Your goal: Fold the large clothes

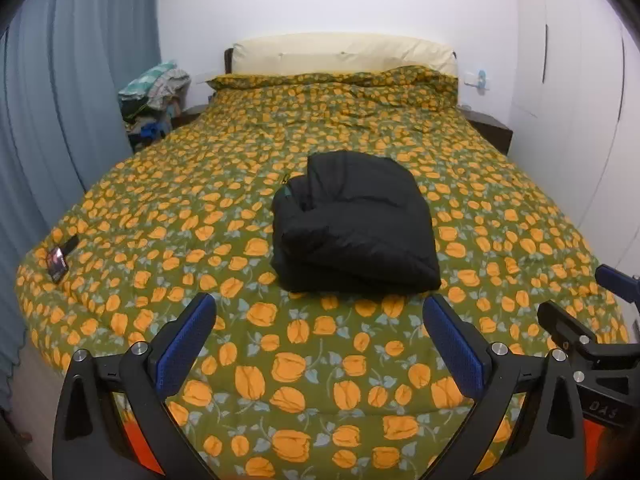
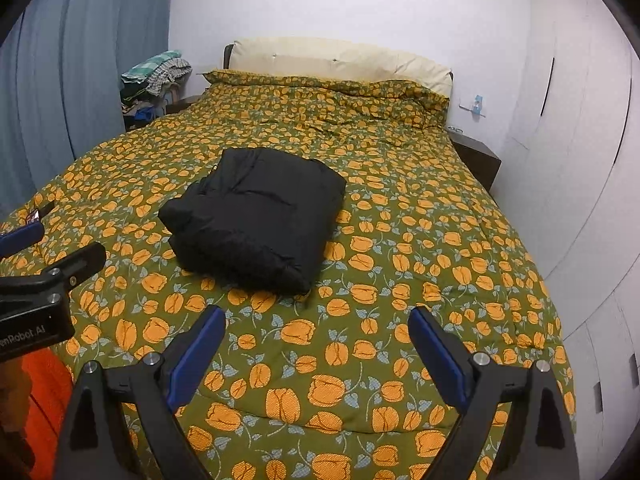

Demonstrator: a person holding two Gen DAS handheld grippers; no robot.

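Both tools wide apart and empty, jacket folded on the bed.

I've got the left tool (image 1: 319,322) hovering over the near end of the bed, fingers spread with nothing between them; the right tool (image 2: 317,332) beside it is spread the same way, empty too. Just ahead of both, the black jacket (image 1: 354,222) lies folded into a thick bundle on the flowered bedspread (image 2: 420,248), mid-bed, untouched by either tool. Further out, a small dark device (image 1: 58,262) rests near the bed's left edge, and a clothes pile (image 1: 156,96) sits by the curtain (image 1: 72,80).
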